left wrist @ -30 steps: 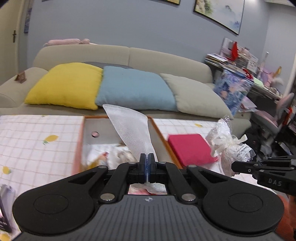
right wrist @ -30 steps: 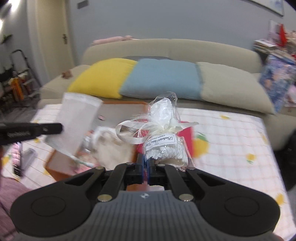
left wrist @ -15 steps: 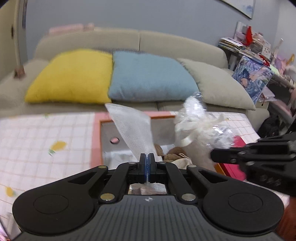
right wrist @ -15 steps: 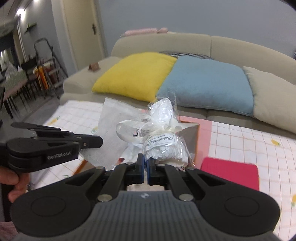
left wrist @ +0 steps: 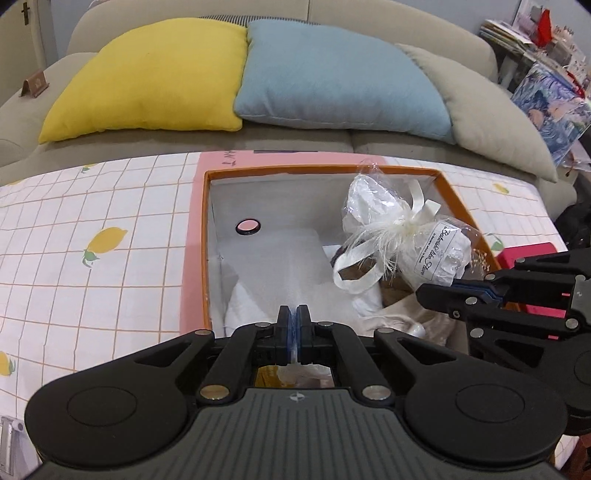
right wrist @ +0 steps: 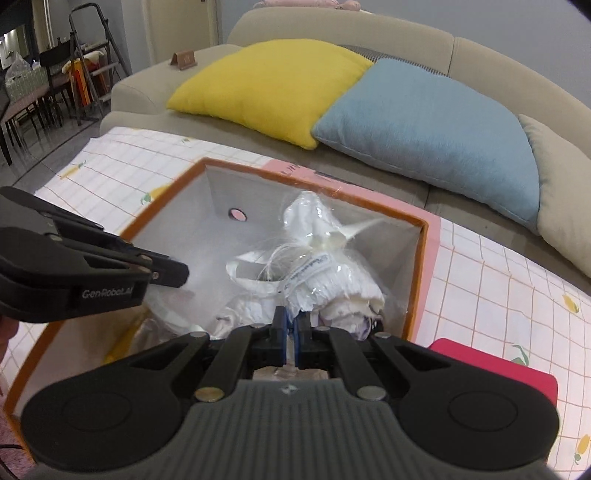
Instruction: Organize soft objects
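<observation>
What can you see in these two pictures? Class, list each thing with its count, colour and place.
Box: one, orange rim, grey inside, on the table.
Mesh bag: one, white, inside the box, in the left tongs.
Gift bag: one, clear with white filling and ribbon, inside the box, in the right tongs.
Tablecloth: one, white with lemons, under the box.
Pad: one, red, right of the box.
Pillows: three on the sofa; yellow, blue, beige.
Sofa: one, beige, behind the table.
Ladder: one, far left.
Left tongs: black, shut.
Right tongs: black, shut.
</observation>
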A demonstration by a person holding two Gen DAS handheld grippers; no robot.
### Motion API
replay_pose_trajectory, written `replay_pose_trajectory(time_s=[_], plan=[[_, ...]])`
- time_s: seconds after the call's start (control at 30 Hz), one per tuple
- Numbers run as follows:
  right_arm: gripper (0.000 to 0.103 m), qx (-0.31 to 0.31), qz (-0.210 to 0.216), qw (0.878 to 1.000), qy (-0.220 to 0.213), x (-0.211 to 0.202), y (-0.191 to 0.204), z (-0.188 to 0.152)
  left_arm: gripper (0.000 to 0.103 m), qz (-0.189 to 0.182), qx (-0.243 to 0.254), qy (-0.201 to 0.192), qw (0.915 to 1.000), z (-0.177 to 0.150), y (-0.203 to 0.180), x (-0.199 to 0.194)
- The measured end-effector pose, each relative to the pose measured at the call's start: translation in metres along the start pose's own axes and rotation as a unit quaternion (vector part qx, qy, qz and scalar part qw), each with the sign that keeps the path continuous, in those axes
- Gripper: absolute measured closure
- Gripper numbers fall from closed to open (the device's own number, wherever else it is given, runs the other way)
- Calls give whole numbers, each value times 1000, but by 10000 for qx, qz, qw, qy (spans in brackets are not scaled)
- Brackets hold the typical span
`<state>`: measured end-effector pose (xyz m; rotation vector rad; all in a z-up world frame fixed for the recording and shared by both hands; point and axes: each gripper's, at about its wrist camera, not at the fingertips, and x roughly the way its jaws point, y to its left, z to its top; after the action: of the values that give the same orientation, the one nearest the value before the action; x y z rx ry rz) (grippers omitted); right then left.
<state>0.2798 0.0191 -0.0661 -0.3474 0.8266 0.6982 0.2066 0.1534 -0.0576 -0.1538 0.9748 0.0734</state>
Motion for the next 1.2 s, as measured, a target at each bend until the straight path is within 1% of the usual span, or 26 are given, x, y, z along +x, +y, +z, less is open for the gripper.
replay_pose_trajectory(time_s=[0.07,0.13,0.17,0.2,0.23,0.27,0.3,0.33,0.43,0.5,0.53,0.6,0.63,0.73,0.83,0.87,0.9,0.93,1.03,1.1,1.2], plan=[[100,-5,2,10000,58,5,-1,1,95,81,25,15,10000,1,-1,0],[96,11,24,10000,80,4,-1,-1,94,119,29,-13,9999,0,-1,-2],[95,9,24,10000,81,4,-1,-2,89,108,29,-35,9999,1,0,-2],[93,-3,28,10000,65,1,-1,-3,86,109,46,-65,9999,0,0,-4],[91,-15,29,10000,34,0,-1,-3,78,119,67,-86,9999,1,-2,-5],[81,-15,38,10000,8,-3,-2,-3,69,145,66,-121,9998,1,-3,-7],[70,6,31,10000,-11,-6,-2,-4,65,162,49,-160,9997,1,-3,-10],[67,47,9,10000,-20,-9,-3,-4,58,151,23,-199,9997,1,-3,-12],[66,119,79,9999,-66,-18,-5,-4,54,70,3,-296,9995,1,-5,-22],[66,96,81,9998,-125,-28,-4,-5,49,44,49,-379,9993,1,-8,-31],[65,87,93,9998,-159,-33,-5,-6,46,40,74,-442,9990,1,-10,-37],[56,103,91,9996,-227,-47,-6,-7,41,13,115,-567,9983,1,-13,-48],[54,120,88,9995,-265,-55,-7,-8,40,-15,138,-639,9979,1,-15,-55],[53,168,88,9990,-411,-83,-10,-11,38,-107,274,-891,9956,1,-25,-79],[46,288,19,9976,-626,-116,-14,-15,36,-159,468,-1257,9908,-2,-42,-108],[42,347,-15,9968,-722,-128,-16,-18,32,-154,502,-1397,9888,-5,-48,-119],[40,413,-41,9958,-812,-140,-17,-20,30,-119,543,-1564,9861,-8,-56,-130],[39,467,-61,9949,-891,-152,-19,-23,28,-102,611,-1735,9829,-12,-64,-140],[37,609,-179,9919,-1103,-187,-22,-33,26,-127,805,-2161,9730,-25,-84,-169],[32,680,-284,9894,-1249,-210,-22,-43,24,-112,829,-2395,9673,-35,-95,-187],[28,759,-489,9848,-1486,-242,-20,-61,22,-112,740,-2674,9607,-51,-106,-209]])
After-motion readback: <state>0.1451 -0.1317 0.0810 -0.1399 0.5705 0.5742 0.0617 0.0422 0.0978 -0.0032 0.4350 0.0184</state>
